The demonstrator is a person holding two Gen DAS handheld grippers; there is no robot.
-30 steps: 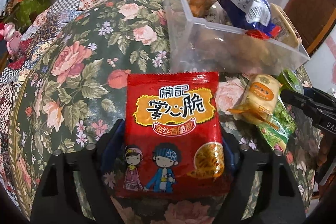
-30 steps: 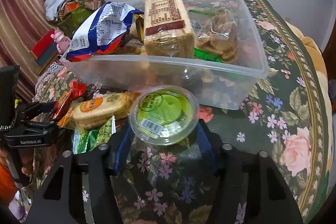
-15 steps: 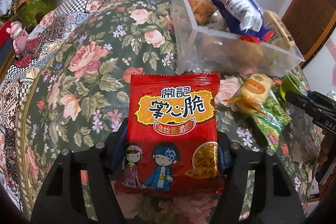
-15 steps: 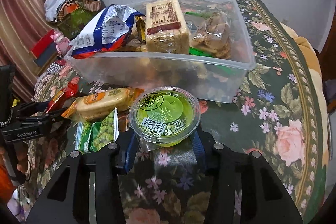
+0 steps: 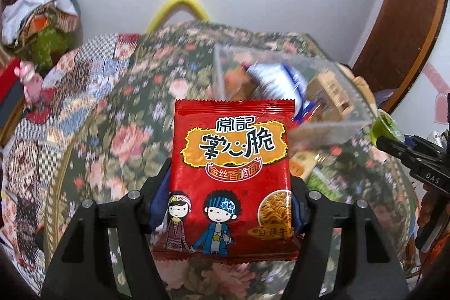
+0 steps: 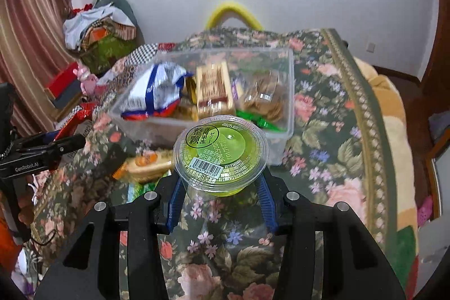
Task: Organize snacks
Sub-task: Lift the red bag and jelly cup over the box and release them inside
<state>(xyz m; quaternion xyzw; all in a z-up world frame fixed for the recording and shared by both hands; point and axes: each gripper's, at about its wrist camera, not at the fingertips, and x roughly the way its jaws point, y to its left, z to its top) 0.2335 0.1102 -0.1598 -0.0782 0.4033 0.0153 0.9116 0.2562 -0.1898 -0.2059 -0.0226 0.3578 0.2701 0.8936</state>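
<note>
Both sets of jaws are clamped shut on loads above the table: left gripper [image 5: 227, 204] holds a red crinkle-edged noodle packet [image 5: 232, 159], right gripper [image 6: 220, 193] a round green jelly cup [image 6: 220, 156]. Several snacks already fill the clear plastic bin [image 6: 289, 92] — these two and some loose packets [image 6: 146, 165] beside it remain.

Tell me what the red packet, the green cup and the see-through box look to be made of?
Red packet: glossy printed plastic film, judging by its sheen and zigzag sealed edges.
Green cup: clear, thin plastic with a peel-off film lid, probably; the green contents show through.
Box: clear, slightly cloudy rigid plastic; the snacks inside are visible through its walls.
</note>
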